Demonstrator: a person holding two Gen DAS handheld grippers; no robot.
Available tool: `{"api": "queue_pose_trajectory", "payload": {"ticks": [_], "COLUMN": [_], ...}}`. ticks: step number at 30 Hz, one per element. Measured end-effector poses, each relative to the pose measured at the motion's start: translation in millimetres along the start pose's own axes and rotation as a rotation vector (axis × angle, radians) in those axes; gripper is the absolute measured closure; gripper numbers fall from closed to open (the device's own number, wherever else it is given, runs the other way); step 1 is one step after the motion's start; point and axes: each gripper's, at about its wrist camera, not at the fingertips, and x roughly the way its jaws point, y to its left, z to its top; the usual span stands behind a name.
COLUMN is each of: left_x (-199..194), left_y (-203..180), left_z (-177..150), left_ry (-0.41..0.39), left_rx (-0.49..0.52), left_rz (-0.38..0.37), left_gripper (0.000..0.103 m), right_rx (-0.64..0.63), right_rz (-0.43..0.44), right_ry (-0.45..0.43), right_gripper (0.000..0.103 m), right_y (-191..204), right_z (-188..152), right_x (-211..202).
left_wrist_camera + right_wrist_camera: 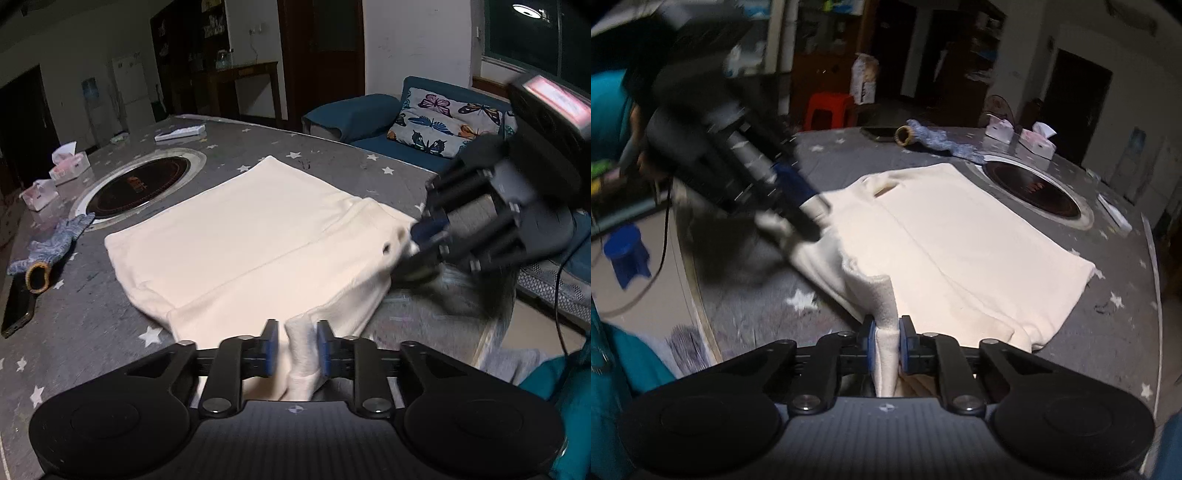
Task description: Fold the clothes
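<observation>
no writing can be read anywhere; the red marking in the middle of the round black cooktop [138, 184] set in the bench [92, 306] is too blurred to make out.

the left claw [297, 345] is clamped on a bunched fold of the cream garment [258, 236], its blue pads pressing a grey-white, fleecy underside of the cloth. the right claw [886, 341] is likewise clamped on a raised edge of the same garment [960, 236], and that edge shows a thick, nubbly pile. the garment is soft, roughly rectangular, with a seam running along its length and a small slit near one corner; it lies flat on the bench just ahead of both claws, lifted only where they pinch it.

the bench cover is grey with white stars. ahead and left of the left claw lie a knitted blue-grey glove [48, 247] with a yellow cuff, touching a dark phone [18, 310], and beyond them pink tissue packs [70, 162].

only the left view shows the blue sofa with a butterfly-print cushion [443, 122]. only the right view shows a red plastic stool [827, 110] and a blue stool [626, 254] on the floor.
</observation>
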Motion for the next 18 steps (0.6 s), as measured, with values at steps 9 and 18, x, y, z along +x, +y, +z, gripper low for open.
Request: {"api": "queue_pose_trajectory", "payload": {"ticks": [9,18], "left_x": [-9.5,-7.2], "left_y": [-11.8,-6.3], "left_z": [-23.6,-30.4], "left_ry": [-0.021,-0.030], "left_rx": [0.095,0.095], "left_rz": [0.043,0.077], "left_gripper": [0.050,0.095], "right_rx": [0.093,0.081], "right_rz": [-0.006,-0.015], "right_ry": [-0.036,-0.056], "right_gripper": [0.093,0.094], "right_y": [-15.5,-6.9], "right_z": [12.7,13.9], "right_x": [-3.5,-10.7]}}
